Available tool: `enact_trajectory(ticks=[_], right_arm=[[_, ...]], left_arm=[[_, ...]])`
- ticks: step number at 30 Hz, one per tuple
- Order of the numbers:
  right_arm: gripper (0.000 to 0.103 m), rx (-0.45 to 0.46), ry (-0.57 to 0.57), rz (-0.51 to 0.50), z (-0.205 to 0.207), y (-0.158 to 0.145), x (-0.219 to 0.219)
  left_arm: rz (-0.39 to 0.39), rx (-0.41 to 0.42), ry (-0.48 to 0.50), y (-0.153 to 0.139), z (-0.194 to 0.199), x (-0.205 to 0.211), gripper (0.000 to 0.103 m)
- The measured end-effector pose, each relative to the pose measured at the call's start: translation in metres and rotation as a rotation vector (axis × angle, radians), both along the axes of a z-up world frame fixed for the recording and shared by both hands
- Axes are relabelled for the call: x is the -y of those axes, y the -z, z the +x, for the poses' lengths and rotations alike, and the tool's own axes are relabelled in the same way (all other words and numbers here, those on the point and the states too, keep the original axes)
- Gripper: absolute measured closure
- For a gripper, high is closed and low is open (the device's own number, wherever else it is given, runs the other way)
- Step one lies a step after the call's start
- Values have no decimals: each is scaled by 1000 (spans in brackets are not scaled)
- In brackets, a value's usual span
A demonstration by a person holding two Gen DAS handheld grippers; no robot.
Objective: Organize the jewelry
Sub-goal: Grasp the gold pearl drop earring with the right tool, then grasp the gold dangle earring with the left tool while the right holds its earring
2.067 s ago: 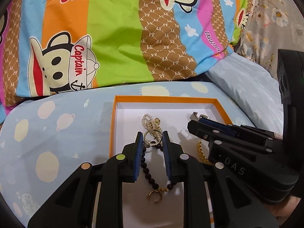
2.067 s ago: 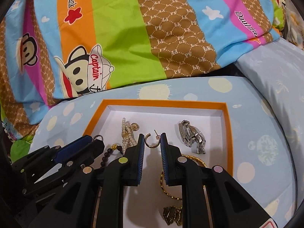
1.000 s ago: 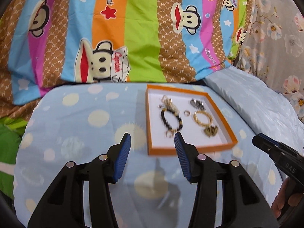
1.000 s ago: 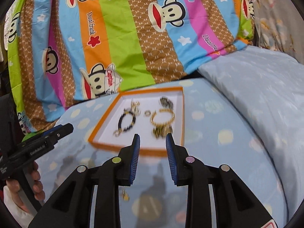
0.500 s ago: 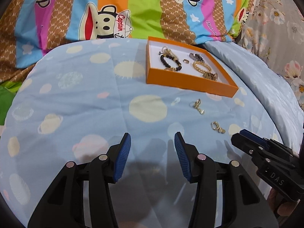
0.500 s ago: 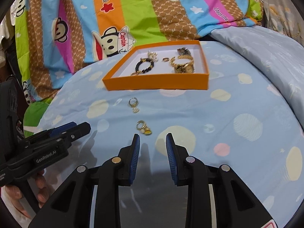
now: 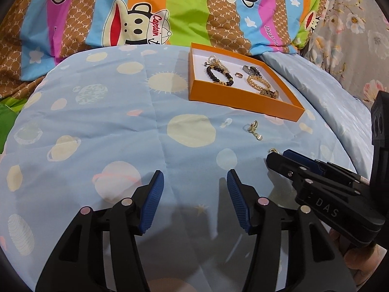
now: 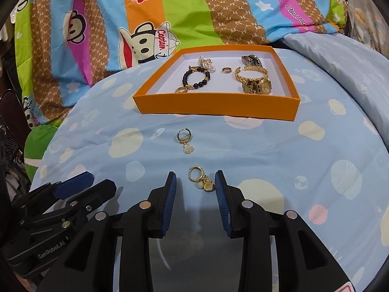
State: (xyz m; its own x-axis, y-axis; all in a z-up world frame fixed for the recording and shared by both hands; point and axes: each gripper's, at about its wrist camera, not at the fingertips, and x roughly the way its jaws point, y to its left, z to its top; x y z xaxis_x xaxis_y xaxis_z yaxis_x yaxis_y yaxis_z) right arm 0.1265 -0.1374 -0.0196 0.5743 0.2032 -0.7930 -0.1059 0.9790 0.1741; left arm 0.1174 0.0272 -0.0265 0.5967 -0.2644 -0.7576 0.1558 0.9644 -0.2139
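Observation:
An orange box (image 8: 218, 105) with a white floor sits on the blue bedsheet and holds a dark bead bracelet (image 8: 196, 79), a gold bracelet and watch (image 8: 255, 82), a small ring (image 8: 227, 69) and a silver piece (image 8: 250, 59). Two gold earrings lie on the sheet in front of it: a far one (image 8: 185, 139) and a near one (image 8: 200, 177). My right gripper (image 8: 195, 182) is open, its tips either side of the near earring. My left gripper (image 7: 194, 182) is open and empty over bare sheet. The box (image 7: 243, 97) and far earring (image 7: 254, 129) also show in the left wrist view.
A striped cartoon-monkey quilt (image 8: 170, 19) is bunched behind the box. A pale blue pillow (image 8: 340, 56) lies at the right. The sheet (image 7: 97, 133) curves down at the left edge.
Both grippers pulled back from the box, then moved forward and lower over the sheet. The right gripper's tips now flank the near earring.

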Motion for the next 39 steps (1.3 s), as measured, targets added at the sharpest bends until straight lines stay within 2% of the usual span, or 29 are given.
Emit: enact_trajectory(ticks=[5,7,9,11,12,24,28,32,36,39], right_arm=[[73,-3,6,-30,3,1,-4],[77,-3,13,-37,3,1,-4],[88,-5,22,-27,3,1,-1],[91,-7,32,-9,3,2,3],[98,-7,37,-3,2,1,5],[98,31,89,60,-23,-4,37],[98,43,93,44,-34,-7,42],[98,41,101,49,-43,-6,48],[98,39,111,61,-46,-5,53],[98,36,116,73,-47,-4,56]], left_arm=[[-3,1,6,0,0,1,48],[-4,0,6,0,0,1,48],[-4,1,6,0,-1,1,48],[-2,2,8,0,-1,2,47],[-2,1,9,0,-1,2,47],[0,3,16,-1,-1,5,45],[-8,2,22,-3,7,9,45],[-9,15,56,-10,22,29,45],[29,39,86,-13,41,58,46],[33,16,89,-7,54,71,52]])
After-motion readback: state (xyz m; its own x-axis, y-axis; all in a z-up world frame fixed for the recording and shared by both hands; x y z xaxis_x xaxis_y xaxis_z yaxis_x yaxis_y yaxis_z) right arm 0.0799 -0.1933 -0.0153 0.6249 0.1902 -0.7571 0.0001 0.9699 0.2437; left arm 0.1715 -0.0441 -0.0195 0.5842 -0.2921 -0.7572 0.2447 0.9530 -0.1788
